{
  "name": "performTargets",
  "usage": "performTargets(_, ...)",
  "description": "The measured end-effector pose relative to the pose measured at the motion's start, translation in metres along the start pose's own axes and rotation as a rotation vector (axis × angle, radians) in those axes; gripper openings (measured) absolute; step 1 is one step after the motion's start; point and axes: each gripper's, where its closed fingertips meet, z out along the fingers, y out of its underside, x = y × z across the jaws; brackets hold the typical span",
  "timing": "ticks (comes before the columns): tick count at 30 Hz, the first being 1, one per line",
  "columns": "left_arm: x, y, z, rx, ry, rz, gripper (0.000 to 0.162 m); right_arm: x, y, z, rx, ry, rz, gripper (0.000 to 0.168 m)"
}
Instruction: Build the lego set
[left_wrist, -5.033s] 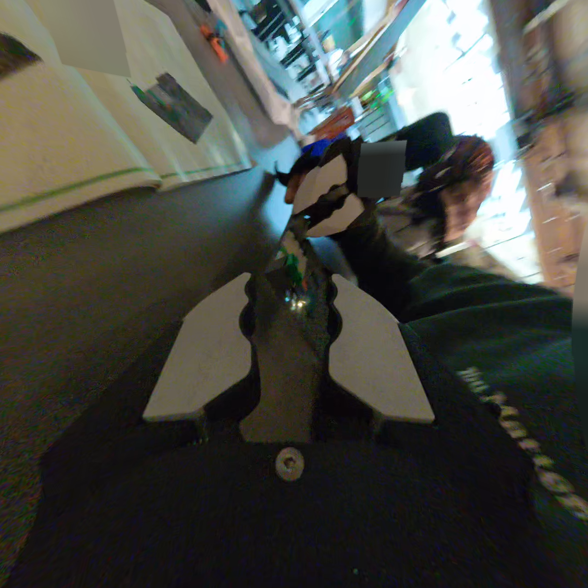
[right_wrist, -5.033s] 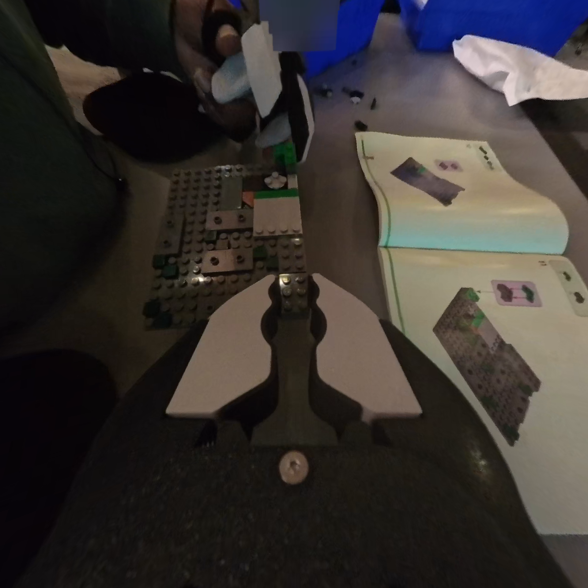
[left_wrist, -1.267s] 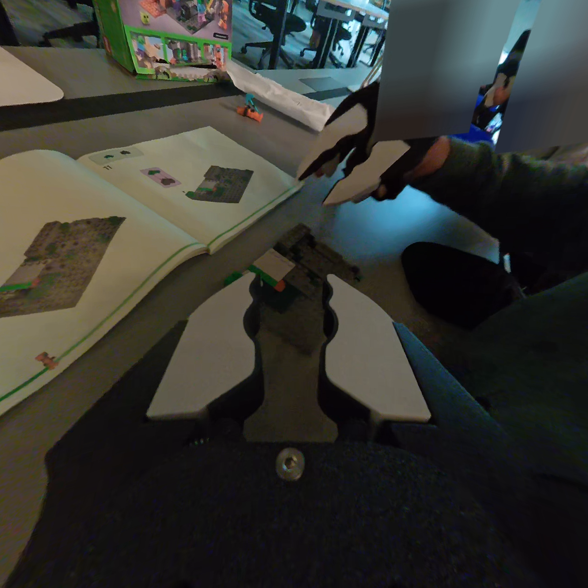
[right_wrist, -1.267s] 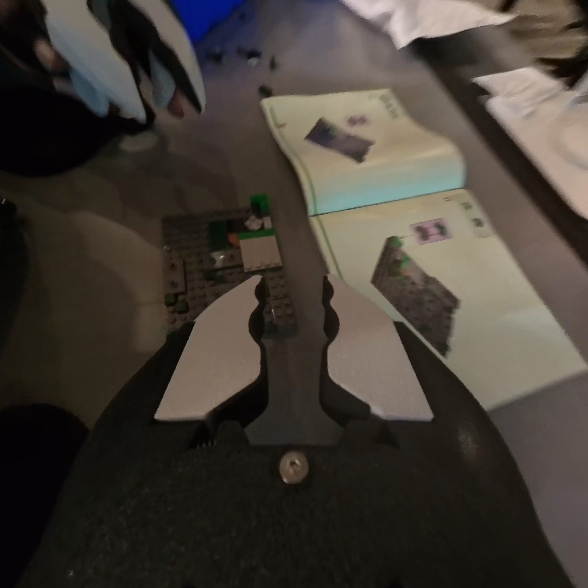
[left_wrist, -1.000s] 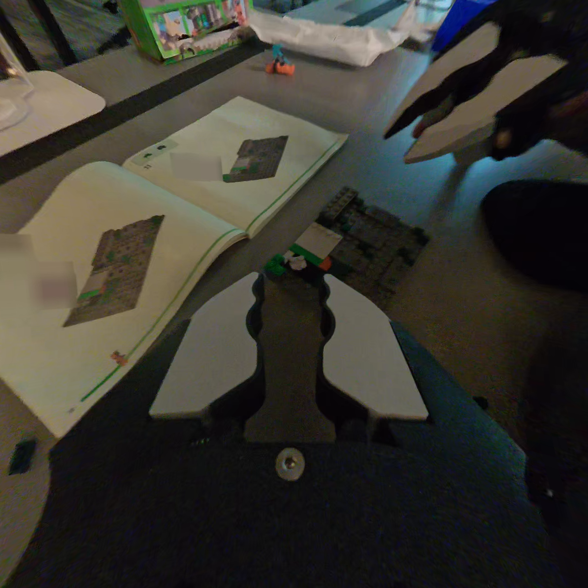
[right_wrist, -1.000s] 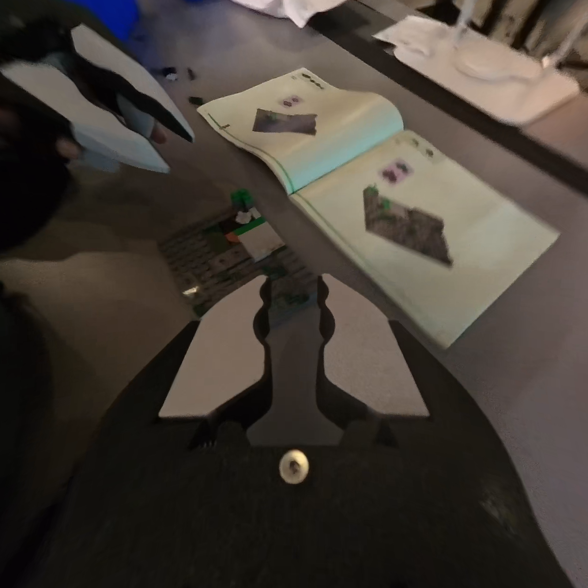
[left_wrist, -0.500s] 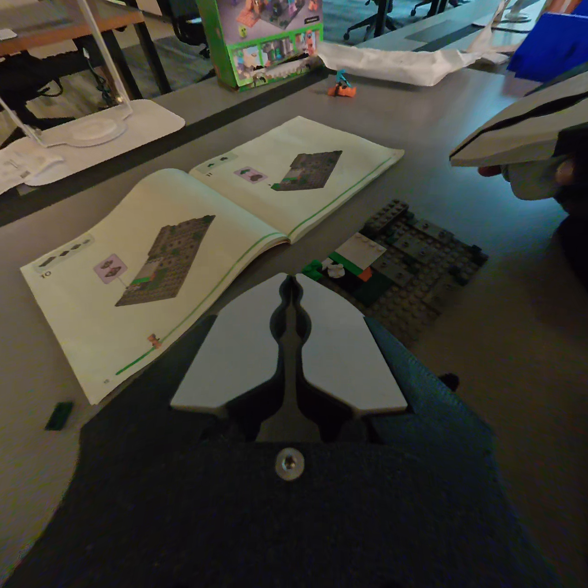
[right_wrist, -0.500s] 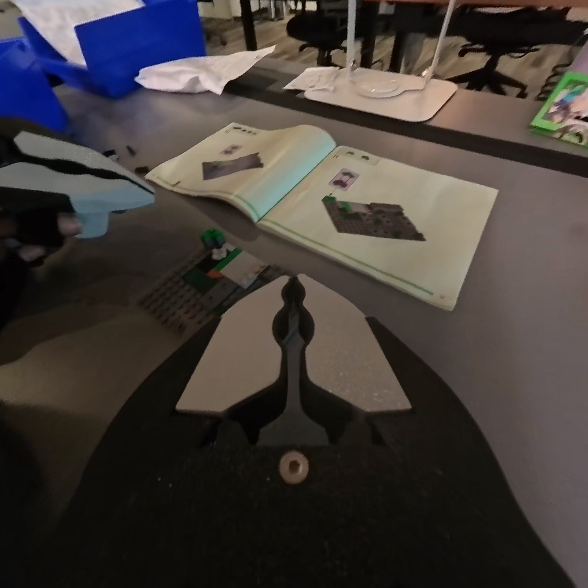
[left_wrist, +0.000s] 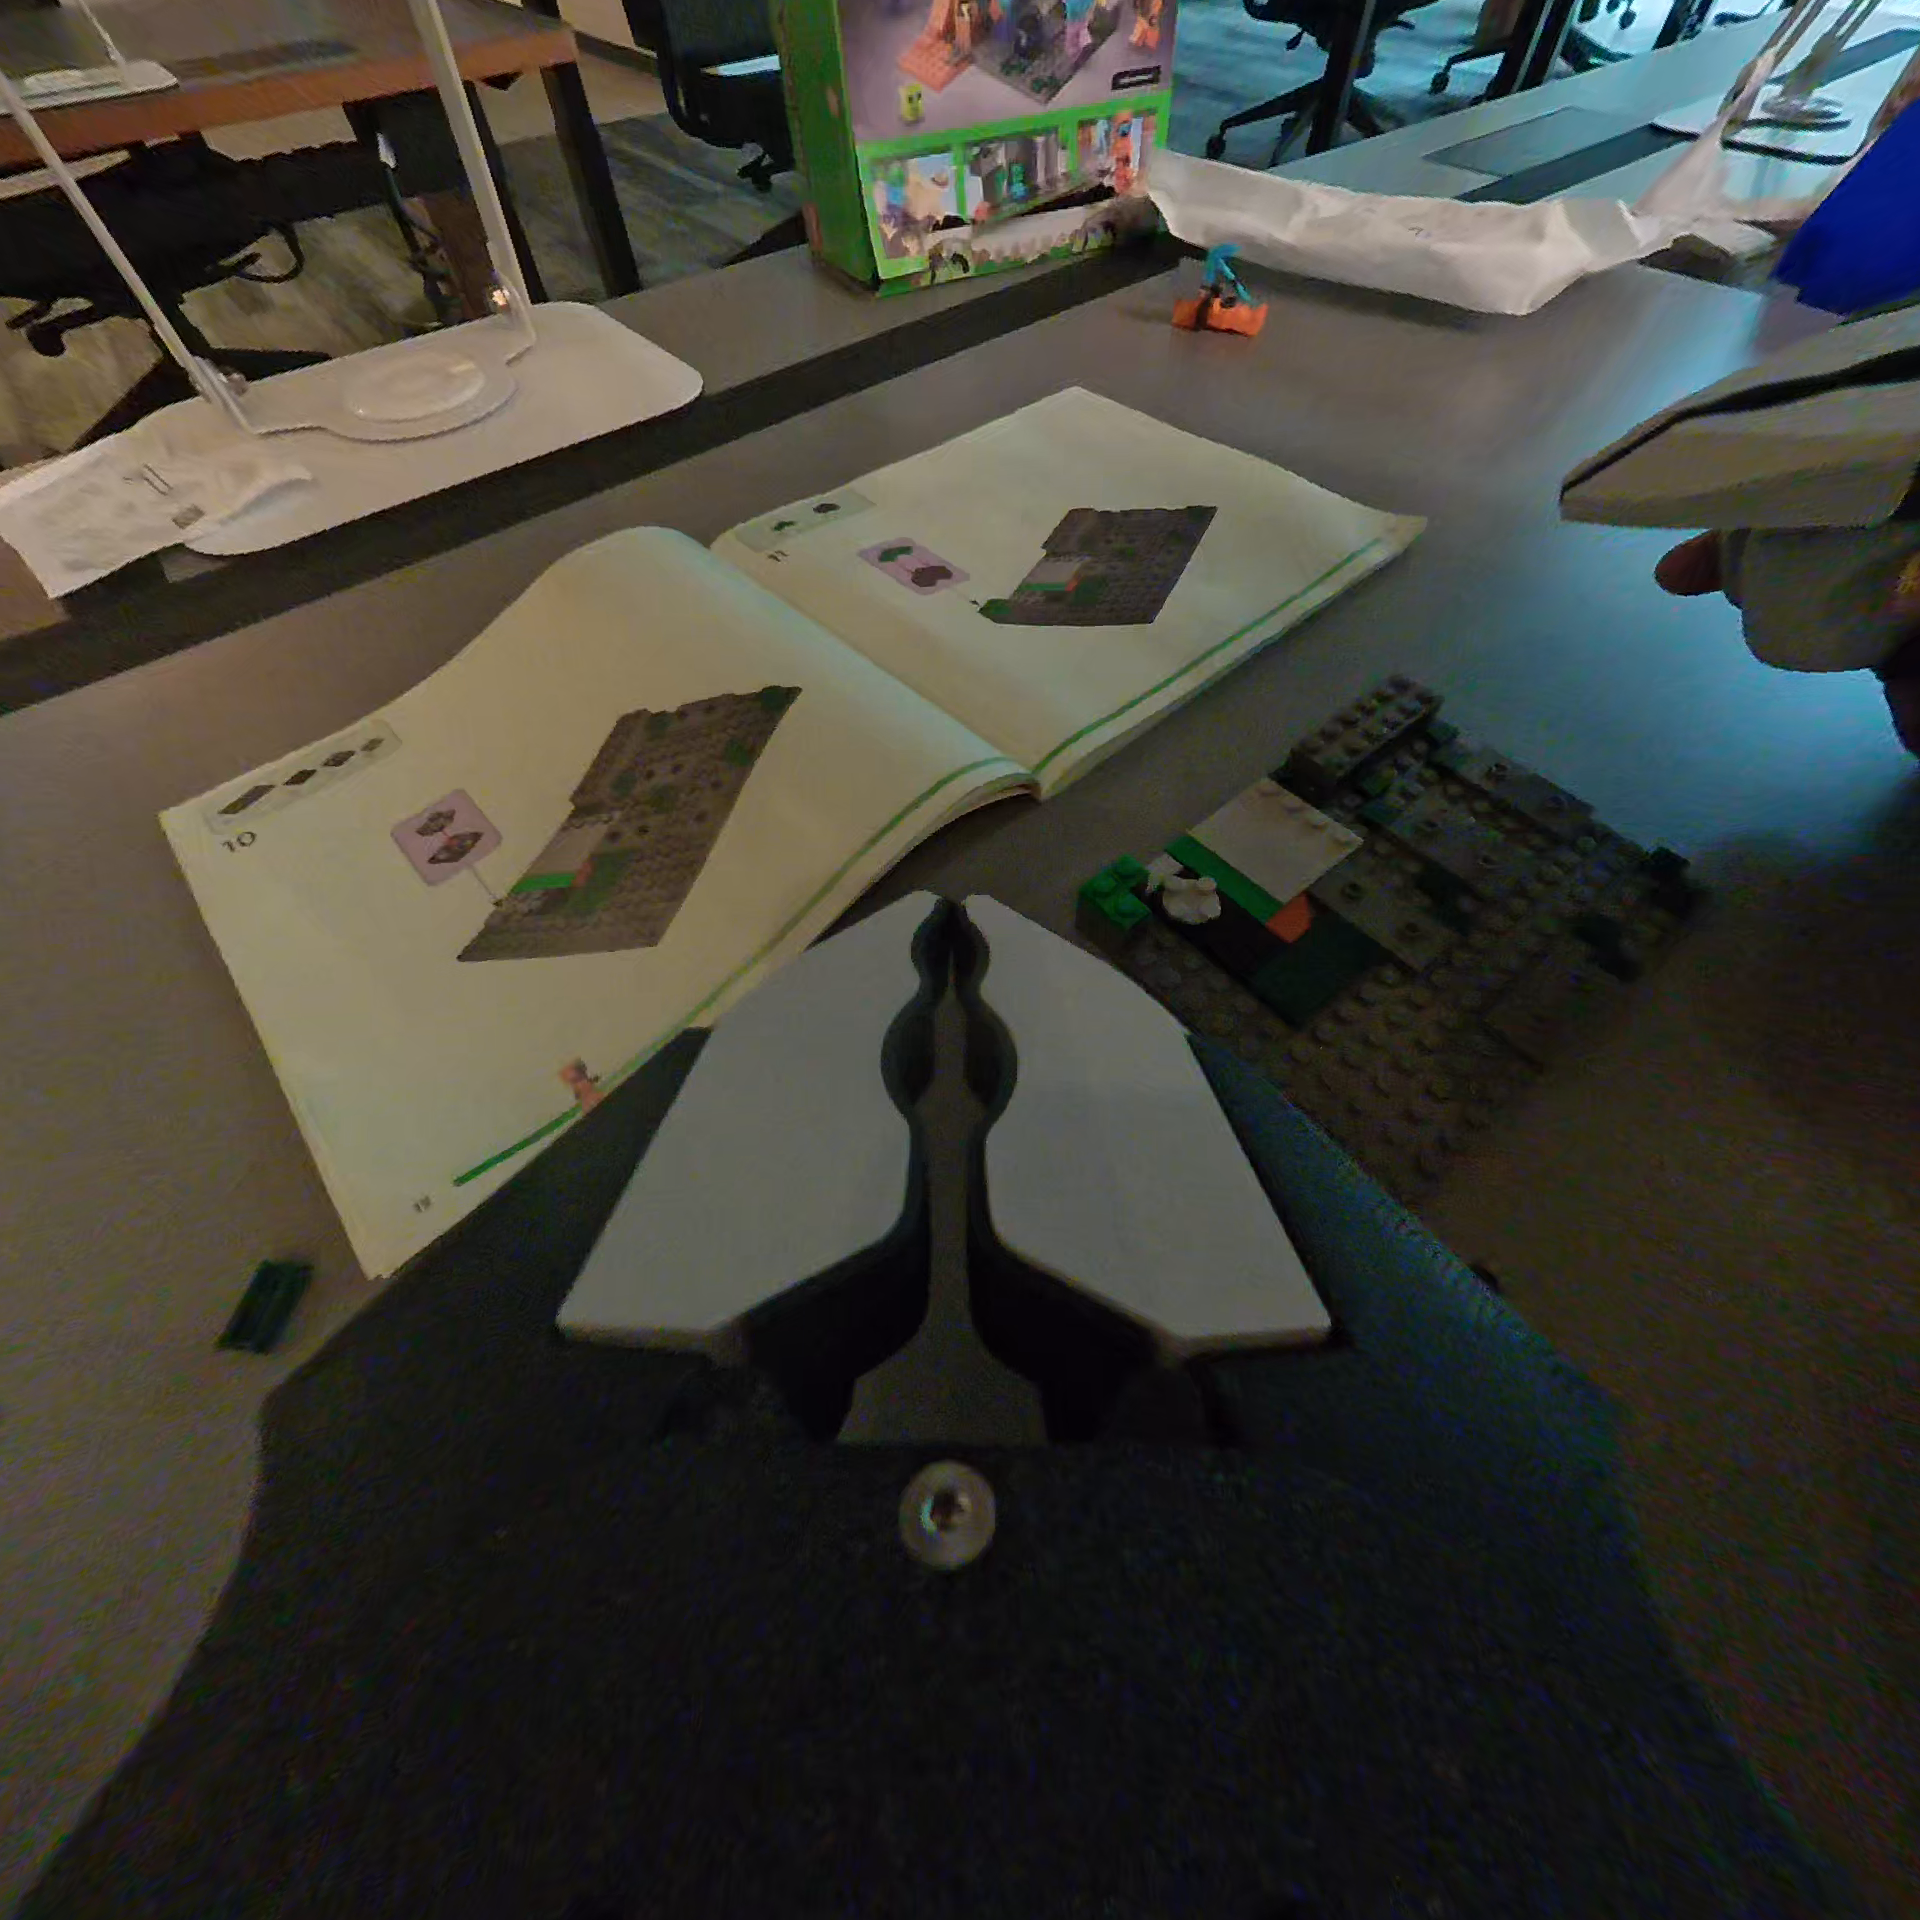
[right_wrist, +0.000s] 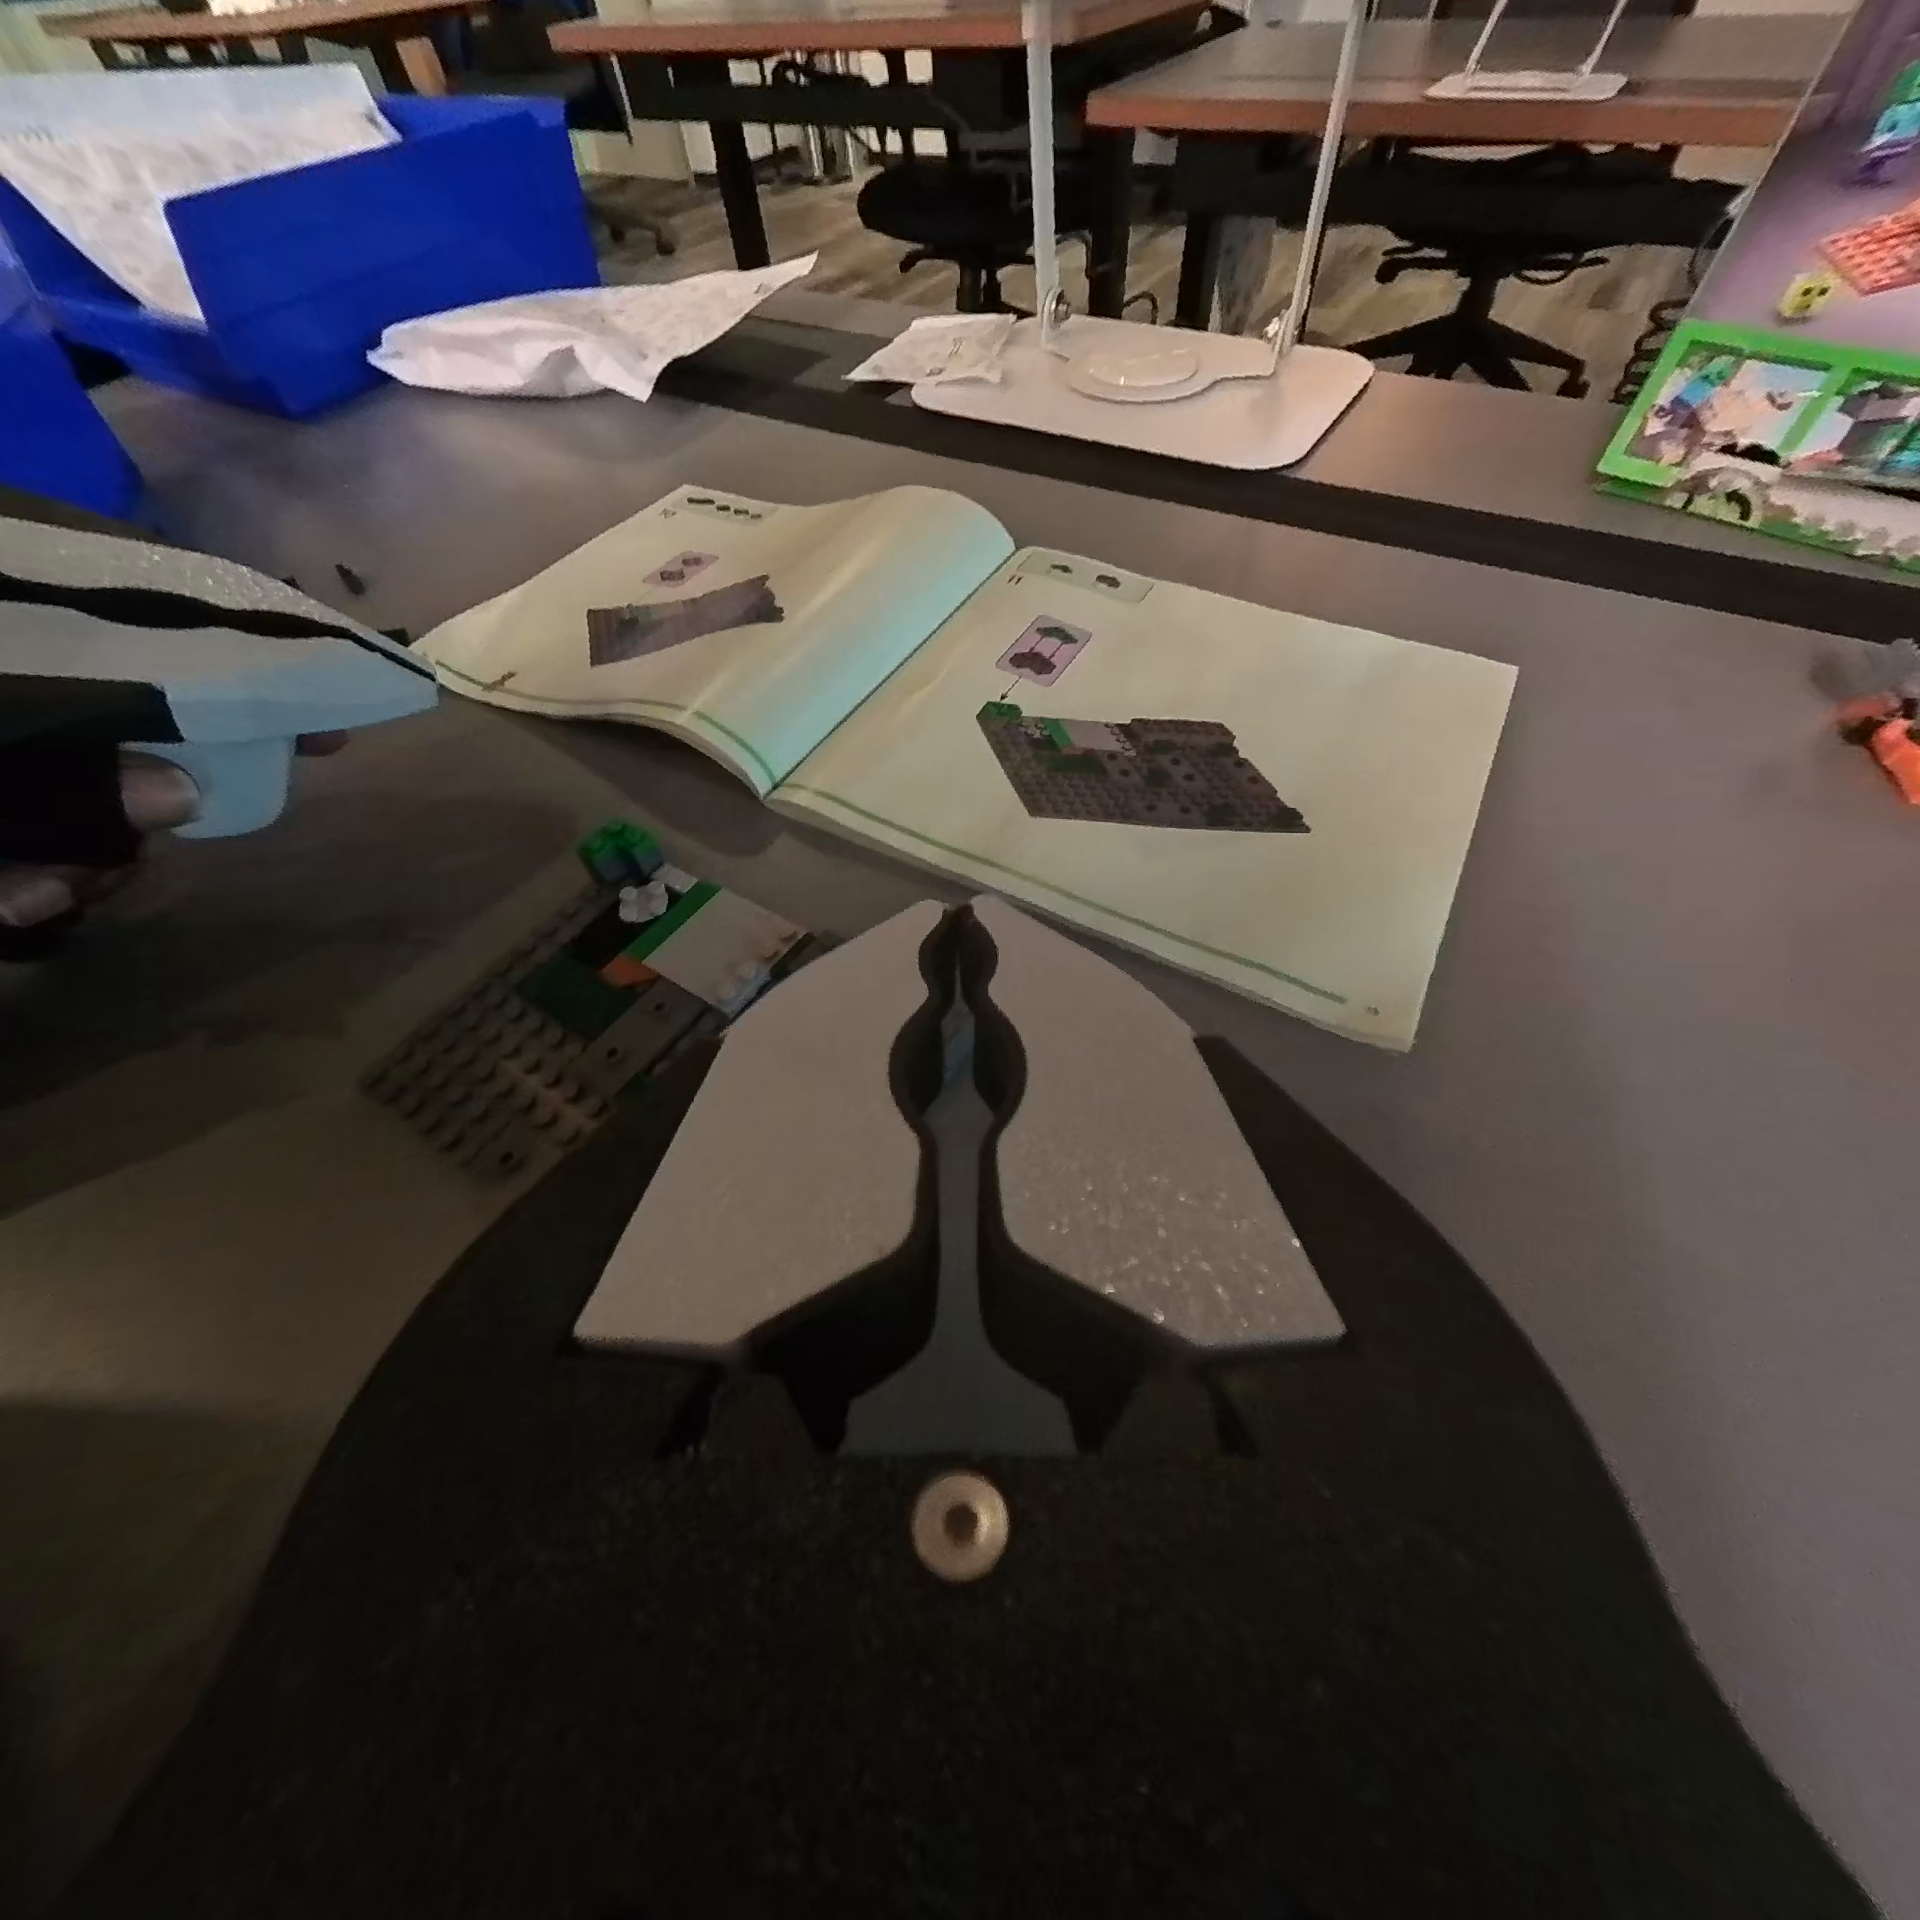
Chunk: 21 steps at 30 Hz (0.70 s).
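A grey Lego baseplate (left_wrist: 1382, 1081) lies flat on the table, with a green brick (left_wrist: 1114, 896) at one corner and a white plate (left_wrist: 1273, 847) beside it. It also shows in the right wrist view (right_wrist: 488, 1081), with the green brick (right_wrist: 620, 847). My left gripper (left_wrist: 954, 909) is shut and empty, held above the table beside the plate. My right gripper (right_wrist: 961, 914) is shut and empty, over the plate's near edge. Each gripper shows in the other's view, the right one (left_wrist: 1766, 436) and the left one (right_wrist: 208, 655), both off the plate.
An open instruction booklet (left_wrist: 779, 748) (right_wrist: 1039, 748) lies beside the plate. A dark green piece (left_wrist: 265, 1304) lies alone near the booklet. Farther off are a green set box (left_wrist: 997, 135), an orange figure (left_wrist: 1218, 301), a white lamp base (right_wrist: 1143, 395), crumpled paper (right_wrist: 592, 332) and a blue bin (right_wrist: 312, 239). About 20 cm separates my left fingertips from my right. My right tips are about 12 cm from the green brick (right_wrist: 620, 847), my left tips only 6 cm.
Five seconds ago both grippers were open at the plate, the left at its green corner. Both have since lifted away and closed; over the last half second they hardly moved.
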Motion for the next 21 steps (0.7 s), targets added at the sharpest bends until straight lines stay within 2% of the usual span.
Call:
performTargets(8, 0.005, -0.006, -0.004, 0.03, 0.015, 0.045, 0.0, -0.001, -0.011, -0.009, 0.061, -0.019, -0.025, 0.0)
performTargets(12, 0.004, -0.009, -0.007, 0.043, -0.003, 0.079, 0.001, 0.009, -0.009, -0.014, -0.01, -0.043, -0.12, 0.0)
performTargets(14, 0.004, -0.008, -0.008, 0.04, -0.002, 0.082, 0.001, 0.02, -0.009, -0.015, -0.055, -0.098, -0.187, 0.0)
performTargets(18, 0.006, -0.008, -0.009, 0.04, 0.003, 0.096, 0.001, 0.059, 0.0, -0.004, -0.154, -0.26, -0.427, 0.022)
performTargets(21, 0.009, -0.008, -0.009, 0.041, 0.027, 0.063, 0.001, 0.079, 0.011, 0.009, -0.23, -0.418, -0.551, 0.028)
